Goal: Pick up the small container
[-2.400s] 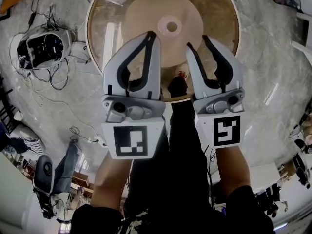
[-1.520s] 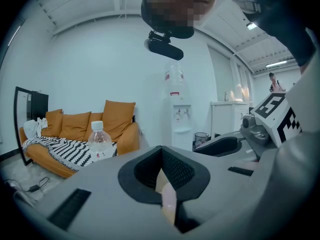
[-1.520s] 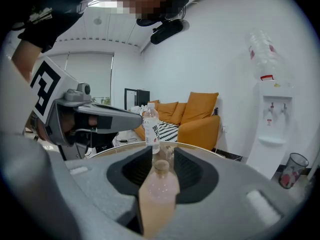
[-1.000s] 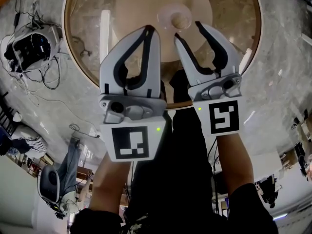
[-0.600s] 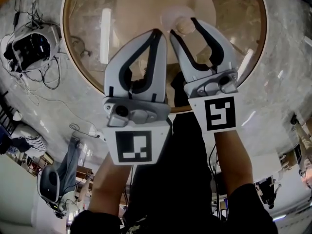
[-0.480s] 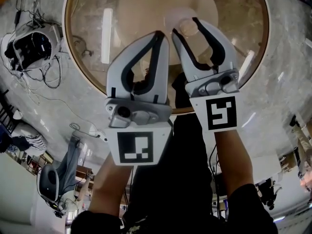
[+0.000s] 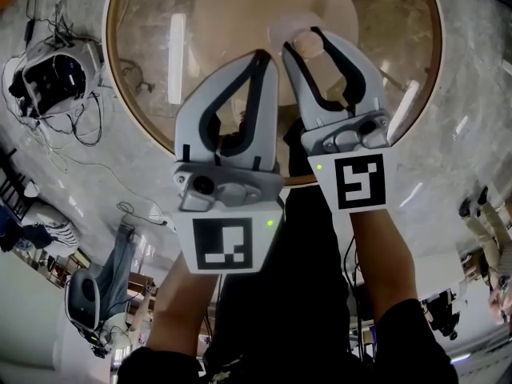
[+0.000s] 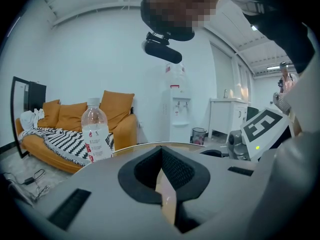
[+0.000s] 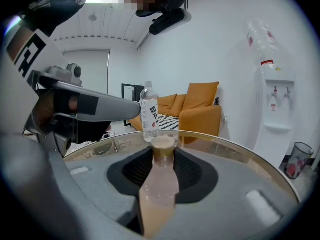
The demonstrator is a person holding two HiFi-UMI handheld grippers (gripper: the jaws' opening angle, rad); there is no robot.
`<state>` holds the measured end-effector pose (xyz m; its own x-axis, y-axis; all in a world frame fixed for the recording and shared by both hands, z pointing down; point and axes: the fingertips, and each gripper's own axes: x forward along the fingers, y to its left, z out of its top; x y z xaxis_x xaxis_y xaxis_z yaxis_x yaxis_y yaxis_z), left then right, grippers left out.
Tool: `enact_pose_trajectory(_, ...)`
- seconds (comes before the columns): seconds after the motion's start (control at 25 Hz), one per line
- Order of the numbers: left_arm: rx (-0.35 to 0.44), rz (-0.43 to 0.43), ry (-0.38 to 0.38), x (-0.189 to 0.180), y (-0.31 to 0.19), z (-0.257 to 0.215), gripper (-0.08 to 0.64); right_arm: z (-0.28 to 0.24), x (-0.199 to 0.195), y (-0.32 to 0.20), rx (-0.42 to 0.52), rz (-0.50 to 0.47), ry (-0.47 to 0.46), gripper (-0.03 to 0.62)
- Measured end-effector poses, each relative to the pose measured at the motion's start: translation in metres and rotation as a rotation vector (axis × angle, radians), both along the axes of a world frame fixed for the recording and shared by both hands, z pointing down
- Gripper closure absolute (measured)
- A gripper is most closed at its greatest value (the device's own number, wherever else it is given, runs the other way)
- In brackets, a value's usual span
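The small container (image 7: pixel 309 46) is a pale pink bottle with a tan cap, standing upright on the round glass table (image 7: pixel 144 46). My right gripper (image 7: pixel 305 42) reaches over the table, one finger on each side of the container. Its jaws are closing. In the right gripper view the container (image 9: pixel 162 184) fills the gap between the pads of the right gripper (image 9: pixel 162 151), and they touch its sides. My left gripper (image 7: pixel 260 55) hovers just to the left, shut and holding nothing. The left gripper view shows its jaws (image 8: pixel 161 151) together.
A clear water bottle (image 8: pixel 95 131) with a red label stands farther back on the table; it also shows in the right gripper view (image 9: pixel 150 114). The table's beige cone base (image 7: pixel 240 6) shows through the glass. Cables and a device (image 7: pixel 52 74) lie on the floor at left.
My right gripper has moved forward over the table until its fingers straddle the container, and its jaws have narrowed onto it. The left gripper has shifted slightly right and forward, still shut.
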<state>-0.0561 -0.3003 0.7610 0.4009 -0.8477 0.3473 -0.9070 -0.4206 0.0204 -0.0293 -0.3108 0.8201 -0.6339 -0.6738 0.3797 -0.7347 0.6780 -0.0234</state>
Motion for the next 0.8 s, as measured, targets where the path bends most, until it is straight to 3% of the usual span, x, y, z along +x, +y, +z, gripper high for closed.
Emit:
enact_pose_trajectory(0.28, 0.001, 0.003, -0.018, -0.002, 0.003, -0.018, 0.554, -0.011, 0.002, 0.003, -0.028, -0.001, 0.008, 0.465)
enact_pose_trajectory(0.8, 0.011, -0.019, -0.038, 0.002, 0.004, -0.081, 0.554, -0.077, 0.009, 0.009, -0.033, -0.043, 0.014, 0.465)
